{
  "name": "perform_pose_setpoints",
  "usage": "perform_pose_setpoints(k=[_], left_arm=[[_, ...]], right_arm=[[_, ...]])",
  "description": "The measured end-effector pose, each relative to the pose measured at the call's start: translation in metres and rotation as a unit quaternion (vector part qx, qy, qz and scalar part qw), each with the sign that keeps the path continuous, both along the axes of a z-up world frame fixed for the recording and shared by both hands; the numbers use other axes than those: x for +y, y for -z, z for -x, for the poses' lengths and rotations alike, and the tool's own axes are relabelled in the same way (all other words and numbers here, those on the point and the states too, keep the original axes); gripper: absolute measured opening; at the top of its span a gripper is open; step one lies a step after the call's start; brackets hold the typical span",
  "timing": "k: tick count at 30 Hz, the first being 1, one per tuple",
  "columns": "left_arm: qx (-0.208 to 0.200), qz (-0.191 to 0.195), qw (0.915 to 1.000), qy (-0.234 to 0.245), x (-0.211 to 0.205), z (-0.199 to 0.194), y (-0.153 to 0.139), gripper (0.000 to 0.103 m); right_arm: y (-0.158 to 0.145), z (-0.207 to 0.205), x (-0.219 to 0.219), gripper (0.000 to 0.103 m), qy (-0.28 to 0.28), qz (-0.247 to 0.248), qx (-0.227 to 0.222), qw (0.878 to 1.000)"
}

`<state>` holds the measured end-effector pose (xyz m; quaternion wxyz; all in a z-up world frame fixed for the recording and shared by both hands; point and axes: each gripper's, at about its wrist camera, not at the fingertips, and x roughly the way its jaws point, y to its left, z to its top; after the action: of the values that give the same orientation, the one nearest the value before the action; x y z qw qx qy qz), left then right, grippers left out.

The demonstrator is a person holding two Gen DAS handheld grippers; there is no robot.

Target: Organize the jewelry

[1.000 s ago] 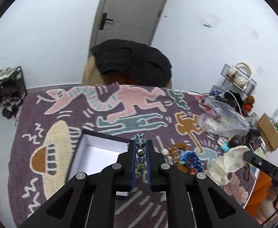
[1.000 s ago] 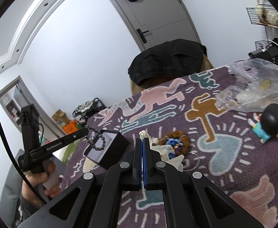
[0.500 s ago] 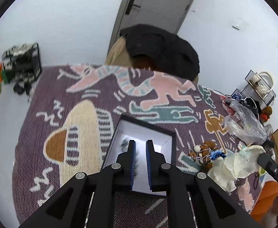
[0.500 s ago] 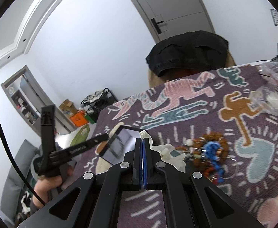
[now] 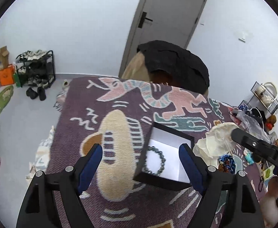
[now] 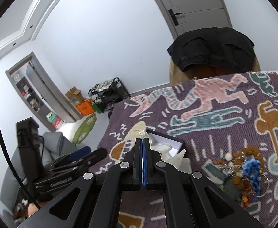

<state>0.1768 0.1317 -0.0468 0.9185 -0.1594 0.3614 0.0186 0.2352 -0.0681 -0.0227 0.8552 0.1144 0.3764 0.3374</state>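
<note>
A black box with a white lining [image 5: 172,134] lies on the patterned purple cloth [image 5: 119,102]. A dark beaded bracelet [image 5: 155,160] lies inside it. My left gripper [image 5: 140,152] is open and empty, held above the box's near left side. My right gripper [image 6: 143,142] is shut on a cream cloth pouch [image 6: 165,149], which hangs over the box [image 6: 174,142]. The pouch also shows in the left wrist view [image 5: 215,141]. A heap of beaded jewelry [image 6: 247,172] lies on the cloth to the right.
A chair draped with a black garment [image 5: 177,64] stands behind the table. Clear plastic bags [image 5: 253,121] and a small figurine [image 5: 250,155] sit at the right. A shoe rack [image 5: 36,68] stands on the floor at left.
My left gripper has opened and let go of the beaded bracelet, which now lies in the box. My right gripper has carried the pouch left, over the box.
</note>
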Motion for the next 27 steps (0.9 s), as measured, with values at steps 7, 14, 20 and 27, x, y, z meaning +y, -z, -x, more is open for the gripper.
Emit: perform_pose_setpoints(k=[7,14,20,27], left_arm=[[-0.001,-0.001,0.9996,-0.027,0.025,0.018,-0.006,0.083],[-0.011,-0.003,0.9997,-0.023,0.023,0.024,-0.016,0.083],[-0.019,-0.01,0.9998,0.004,-0.004,0.02,-0.022,0.084],[-0.021,-0.015,0.9988,0.041,-0.044,0.012,-0.027,0.084]], right_arm=[[0.002,-0.01,0.039,0.002,-0.016,0.021,0.0,1.0],[0.006,-0.01,0.034,0.095,0.006,0.017,0.015,1.0],[0.007,-0.009,-0.002,0.095,0.025,0.001,0.036,0.999],[0.011,0.005,-0.059,0.095,0.056,-0.021,0.05,0.997]])
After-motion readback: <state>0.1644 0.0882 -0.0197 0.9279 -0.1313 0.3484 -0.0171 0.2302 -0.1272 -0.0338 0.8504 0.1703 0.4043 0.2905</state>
